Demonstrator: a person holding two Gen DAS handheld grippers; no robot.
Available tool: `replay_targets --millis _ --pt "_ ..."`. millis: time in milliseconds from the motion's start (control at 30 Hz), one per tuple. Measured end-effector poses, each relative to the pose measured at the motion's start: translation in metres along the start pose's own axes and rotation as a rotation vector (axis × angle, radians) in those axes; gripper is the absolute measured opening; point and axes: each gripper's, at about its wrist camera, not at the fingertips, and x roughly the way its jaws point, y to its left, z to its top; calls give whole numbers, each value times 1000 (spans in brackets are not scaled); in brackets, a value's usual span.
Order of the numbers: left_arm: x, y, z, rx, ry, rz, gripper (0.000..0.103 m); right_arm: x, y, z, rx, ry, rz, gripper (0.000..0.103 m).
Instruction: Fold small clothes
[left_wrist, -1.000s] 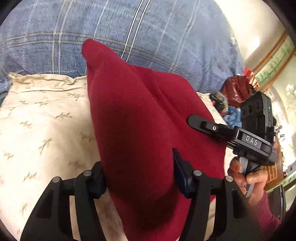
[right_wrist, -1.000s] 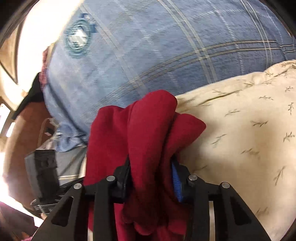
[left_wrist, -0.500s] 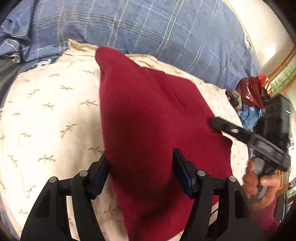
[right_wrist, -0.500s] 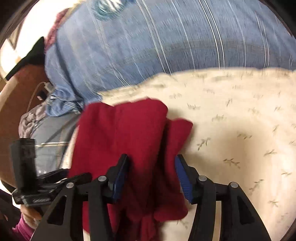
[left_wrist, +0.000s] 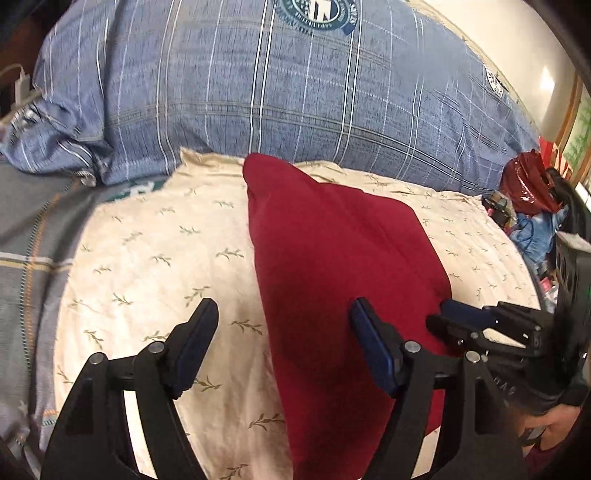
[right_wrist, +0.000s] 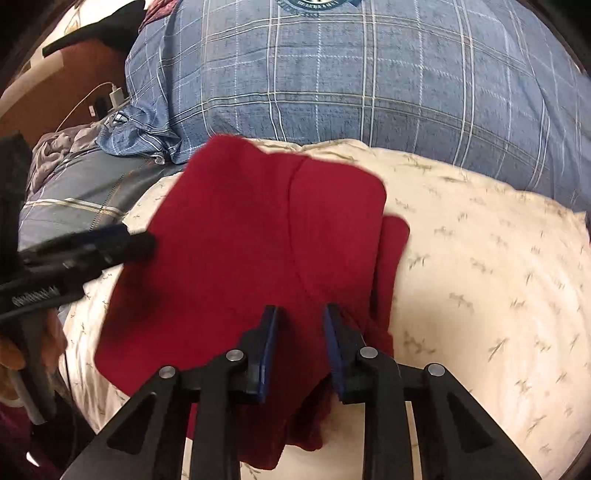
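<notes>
I've got the blue checked duvet (left_wrist: 295, 92) bulging across the back of the bed, and in front of it the cream cloth (left_wrist: 147, 258) with its little leaf print. On that cream cloth lies the red garment (left_wrist: 332, 266), deep crimson, soft and matte, folded over on itself into a rough rectangle. From my right camera I see the garment (right_wrist: 229, 236) with a curved seam running down its upper layer and a second layer peeking out along its right edge; the near end bunches into dark wrinkles.

My left tongs (left_wrist: 284, 347) stand wide apart, gripping nothing: the left finger is over bare cream cloth, the right finger is over the garment, and the garment's left edge runs between the two. My right tongs (right_wrist: 299, 350) are narrow, a small gap between the blue pads, with the bunched near end of the garment rising between them; I cannot tell whether they are pinching it. In the left camera the right tongs (left_wrist: 454, 317) reach in at the garment's right side.
</notes>
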Motion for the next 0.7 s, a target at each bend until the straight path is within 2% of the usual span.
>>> replay_targets --millis 100,233,300,367,567,700 --pt "-2 -1 -1 -7 -18 25 74 -4 2 -2 2 -21 -11 25" --pt "-11 2 -2 -25 -54 50 74 -22 2 2 57 -55 24 30" --pt "-18 2 -2 -30 -78 63 74 -34 2 4 76 -90 27 48" --pt "-24 1 -2 -35 -92 69 74 -43 5 6 93 -119 15 60" --pt "-41 -8 -3 -1 -138 100 74 -57 12 8 105 -160 -59 66" --pt "-49 -10 -3 -5 -160 101 74 -64 14 8 113 -181 -82 77"
